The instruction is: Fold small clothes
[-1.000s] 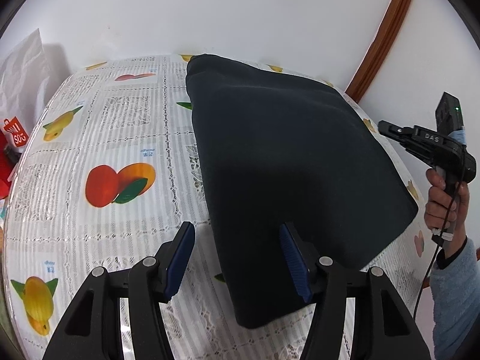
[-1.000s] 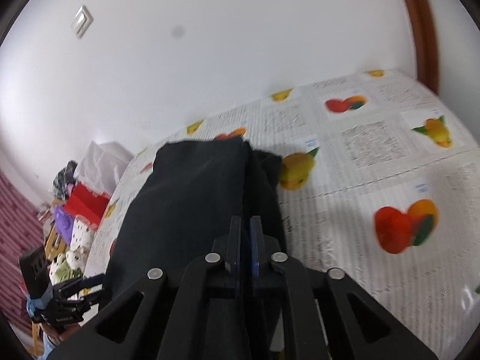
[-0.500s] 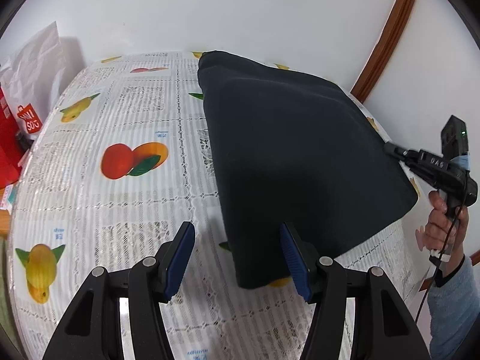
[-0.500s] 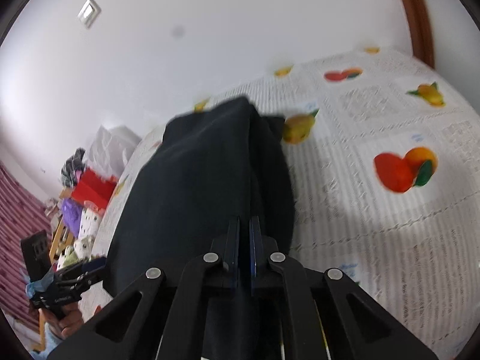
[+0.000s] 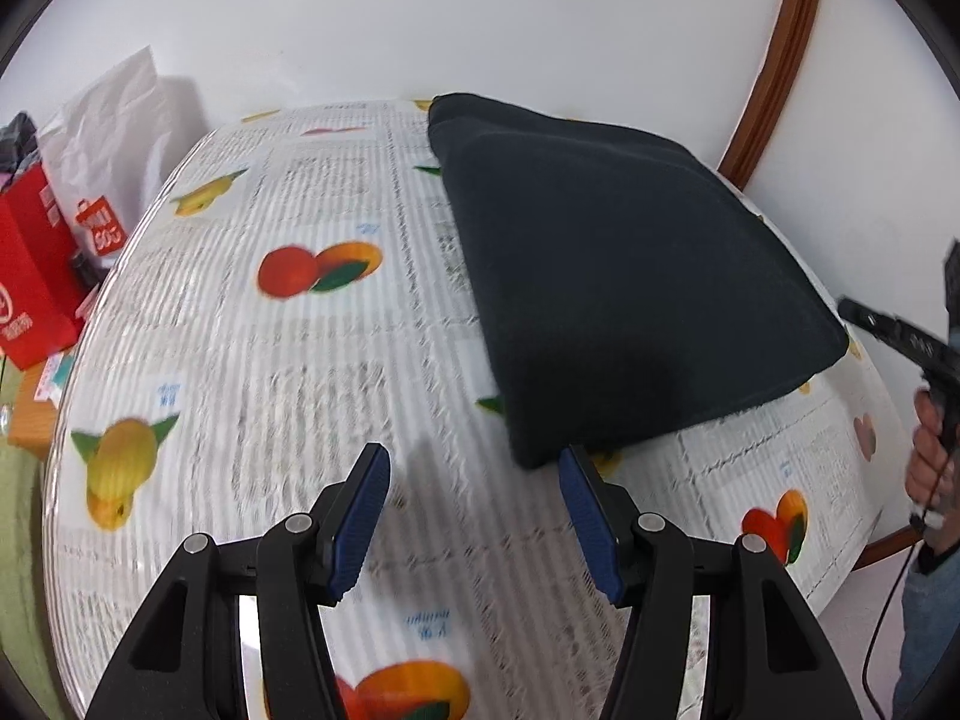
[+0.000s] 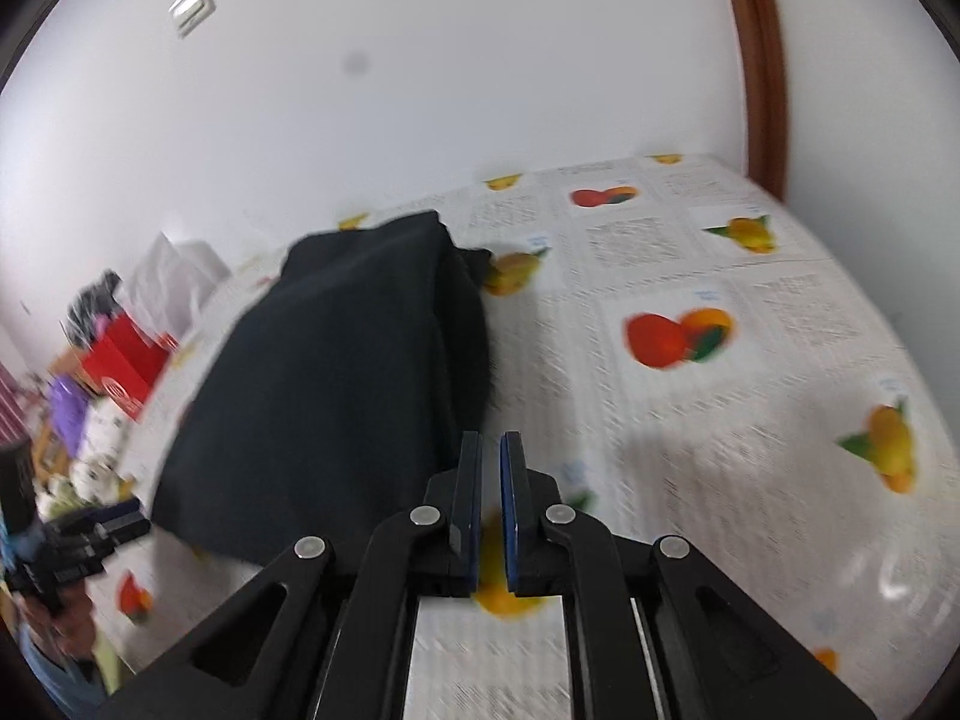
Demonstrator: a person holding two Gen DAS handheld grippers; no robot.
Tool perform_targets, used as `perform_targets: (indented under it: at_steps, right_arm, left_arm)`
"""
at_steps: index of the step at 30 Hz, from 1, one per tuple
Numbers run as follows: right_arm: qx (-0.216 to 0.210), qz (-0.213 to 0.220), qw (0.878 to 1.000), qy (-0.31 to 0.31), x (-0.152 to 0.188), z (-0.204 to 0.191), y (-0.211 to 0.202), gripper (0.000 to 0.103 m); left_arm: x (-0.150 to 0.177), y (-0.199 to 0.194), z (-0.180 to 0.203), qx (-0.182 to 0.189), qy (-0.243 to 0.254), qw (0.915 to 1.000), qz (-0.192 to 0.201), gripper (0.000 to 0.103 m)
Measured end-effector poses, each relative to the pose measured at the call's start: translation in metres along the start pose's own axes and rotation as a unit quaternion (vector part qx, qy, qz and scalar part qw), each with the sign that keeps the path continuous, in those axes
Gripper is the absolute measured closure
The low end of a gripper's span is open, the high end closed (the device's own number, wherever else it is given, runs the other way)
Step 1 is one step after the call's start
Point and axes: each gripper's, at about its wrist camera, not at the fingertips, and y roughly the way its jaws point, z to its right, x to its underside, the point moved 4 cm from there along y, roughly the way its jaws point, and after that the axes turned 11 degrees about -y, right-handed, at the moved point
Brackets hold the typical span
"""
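The right gripper [image 6: 491, 504] had just let go of the cloth [image 5: 624, 276], its jaws a slit apart; the left gripper [image 5: 474, 516] was backing off, jaws wide. The cloth lay folded on the bench [image 5: 252, 360], the fold apparently done.

Little can be read here. A white paper bag [image 5: 111, 138] beside the table carries a red tag [image 5: 99, 228] with white characters that look like "SOS" or similar, too distorted to be sure. The red box [image 5: 33, 276] next to it shows white print and a round mark, not legible. The tablecloth [image 5: 252, 372] bears small blue captions near its fruit pictures and grey blocks of fine print, all too blurred to make out.
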Motion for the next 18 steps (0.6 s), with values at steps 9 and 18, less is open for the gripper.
perform_targets:
  at_steps: [9, 18]
  right_arm:
    - [0.004, -0.039, 0.998, -0.046, 0.056, -0.013, -0.012, 0.072]
    - [-0.032, -0.036, 0.997, -0.058, 0.051, -0.042, 0.018, 0.072]
  left_arm:
    - [0.013, 0.009, 0.012, -0.003, 0.017, 0.9998, -0.003, 0.050]
    - [-0.002, 0.025, 0.029, -0.005, 0.026, 0.9996, 0.012, 0.080]
